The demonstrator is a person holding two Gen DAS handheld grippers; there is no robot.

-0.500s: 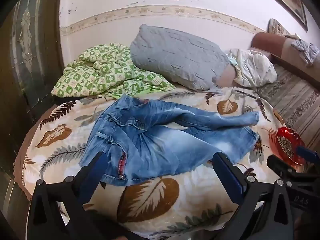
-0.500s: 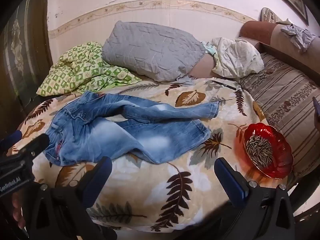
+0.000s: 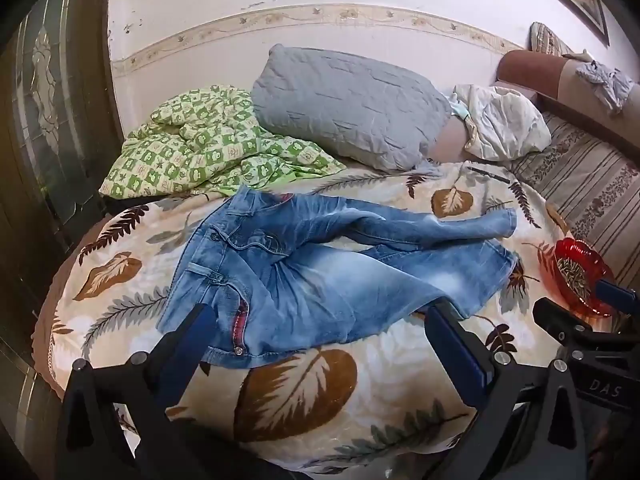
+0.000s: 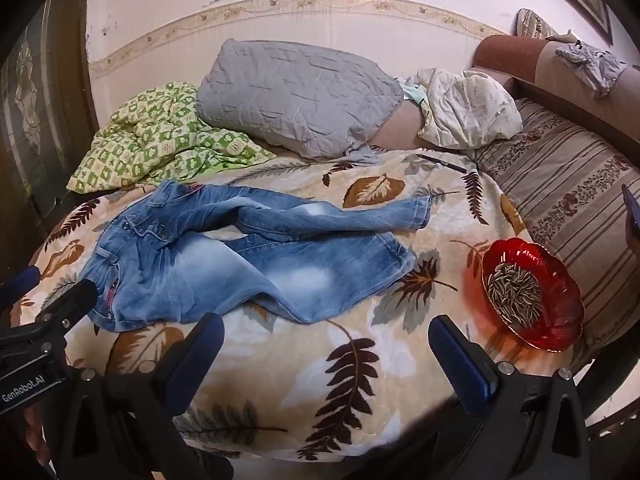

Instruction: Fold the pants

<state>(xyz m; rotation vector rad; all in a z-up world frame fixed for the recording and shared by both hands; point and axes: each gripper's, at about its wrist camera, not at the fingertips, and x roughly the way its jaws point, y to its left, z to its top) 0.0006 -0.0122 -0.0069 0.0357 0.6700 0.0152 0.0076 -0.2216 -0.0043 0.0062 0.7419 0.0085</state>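
Nearest the cameras, the left tool [image 3: 320, 332] and the right tool [image 4: 326, 340] are both spread wide and grip nothing; each hangs short of the faded blue denim pants [image 3: 320, 264], apparently positioned for a first grasp. The pants lie unfolded on the leaf-patterned cream blanket [image 3: 300, 392] of the bed, waistband toward the left tool, legs splayed apart toward the right. A red glass bowl of seeds [image 4: 532, 292] sits beside the pants' leg ends, a snag risk. Beyond the pants lie a grey quilted pillow [image 3: 352, 108] and a green checked cloth [image 3: 208, 148].

faded denim pants [image 3: 304, 276]; plush fleece blanket [image 3: 360, 396]; glossy red bowl [image 4: 560, 312].
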